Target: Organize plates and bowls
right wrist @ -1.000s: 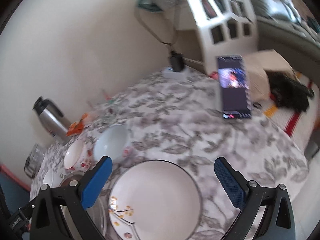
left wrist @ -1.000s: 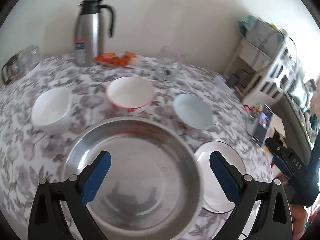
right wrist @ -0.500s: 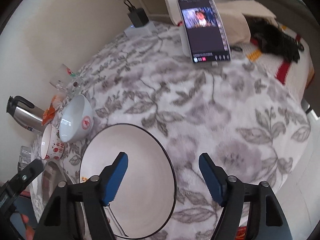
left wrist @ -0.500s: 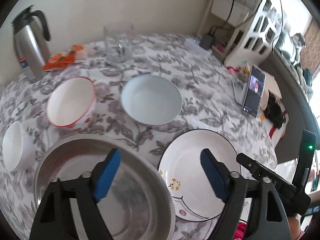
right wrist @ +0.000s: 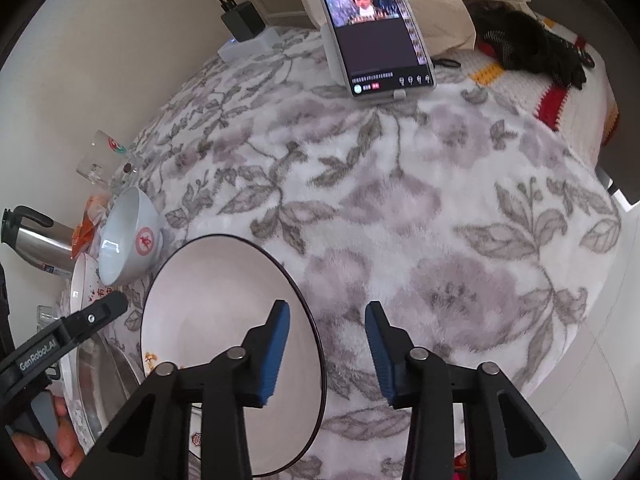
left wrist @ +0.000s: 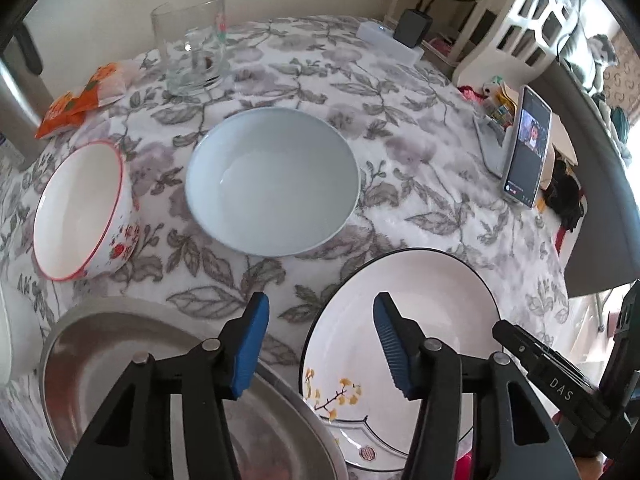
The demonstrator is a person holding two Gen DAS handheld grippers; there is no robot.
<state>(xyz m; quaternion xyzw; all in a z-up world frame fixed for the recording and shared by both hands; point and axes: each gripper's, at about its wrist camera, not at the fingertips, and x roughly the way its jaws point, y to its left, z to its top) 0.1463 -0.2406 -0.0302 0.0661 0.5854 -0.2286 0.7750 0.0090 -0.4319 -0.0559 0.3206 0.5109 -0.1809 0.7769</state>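
The left gripper (left wrist: pixel 320 330) was held low over the desk (left wrist: pixel 400 120), its jaws spread and nothing between them. The gap between the blue pads was seen over the flowered cloth, between the steel basin (left wrist: pixel 120 360) on the left and the black-rimmed white plate (left wrist: pixel 420 300) on the right. The plate lay flat on the cloth, a yellow blossom sprig painted near its close edge, and its left edge was seen just beside the basin's rim. Beyond the gripper, the pale blue bowl (left wrist: pixel 272 180) stood upright, and the red-rimmed bowl (left wrist: pixel 80 208) with red flowers was set to its left, close but apart. A glass tumbler (left wrist: pixel 192 40) and an orange packet (left wrist: pixel 80 100) were placed farther back.

The right gripper (right wrist: pixel 328 340) was likewise found with jaws parted and empty. Its left pad was seen over the plate's (right wrist: pixel 224 300) right portion, while its right pad was over bare cloth; whether the plate was touched could not be told. The blue bowl (right wrist: pixel 128 240) was seen beyond the plate, and a phone (right wrist: pixel 372 28) on a stand, its screen lit, was propped at the desk's far edge.
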